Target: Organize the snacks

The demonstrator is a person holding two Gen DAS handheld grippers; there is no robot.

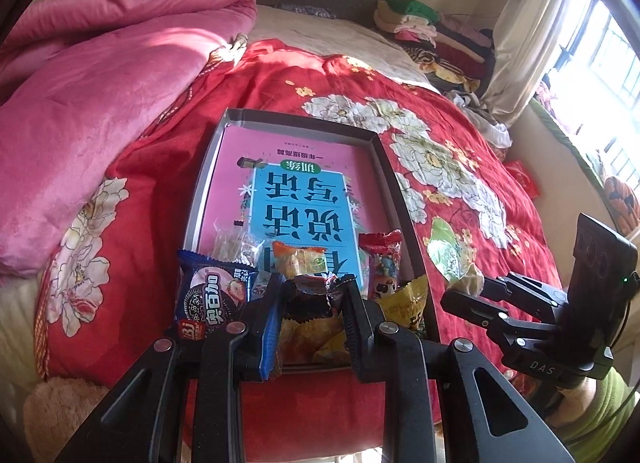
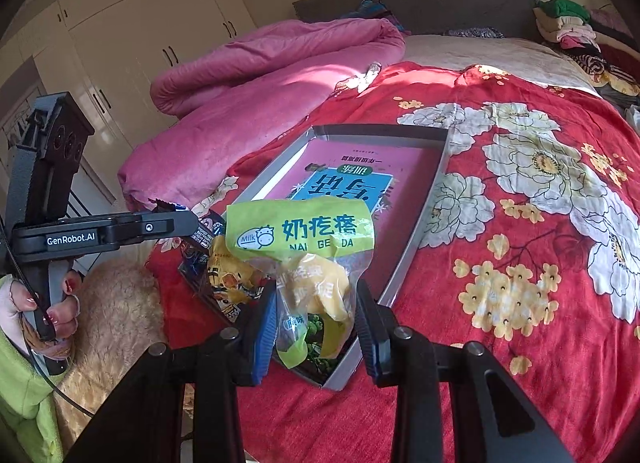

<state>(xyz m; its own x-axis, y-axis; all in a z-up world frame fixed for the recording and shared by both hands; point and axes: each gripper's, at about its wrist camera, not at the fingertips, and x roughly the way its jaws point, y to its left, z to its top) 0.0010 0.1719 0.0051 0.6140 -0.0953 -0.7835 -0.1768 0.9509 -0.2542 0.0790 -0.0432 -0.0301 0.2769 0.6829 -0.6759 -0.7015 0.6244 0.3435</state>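
A shallow grey box [image 1: 296, 117] lies on the red flowered bedspread with a pink and blue book [image 1: 296, 191] inside. Several snack packets crowd its near end, among them a blue cookie packet [image 1: 212, 295], an orange one [image 1: 298, 259] and a red one [image 1: 380, 259]. My left gripper [image 1: 312, 303] is shut on a dark brown wrapper [image 1: 312, 291] just above that pile. My right gripper [image 2: 316, 327] is shut on a green and yellow milk-snack bag [image 2: 300, 231], hanging over the box's near right corner [image 2: 340, 379]. The right gripper [image 1: 464, 295] also shows at the left view's right side.
A bunched pink quilt [image 1: 100, 75] covers the bed's left side. Folded clothes [image 1: 432, 35] are stacked at the far right near the window [image 1: 600, 63]. White wardrobes [image 2: 140, 35] stand beyond the bed. A beige fluffy throw [image 2: 116, 315] hangs at the near left edge.
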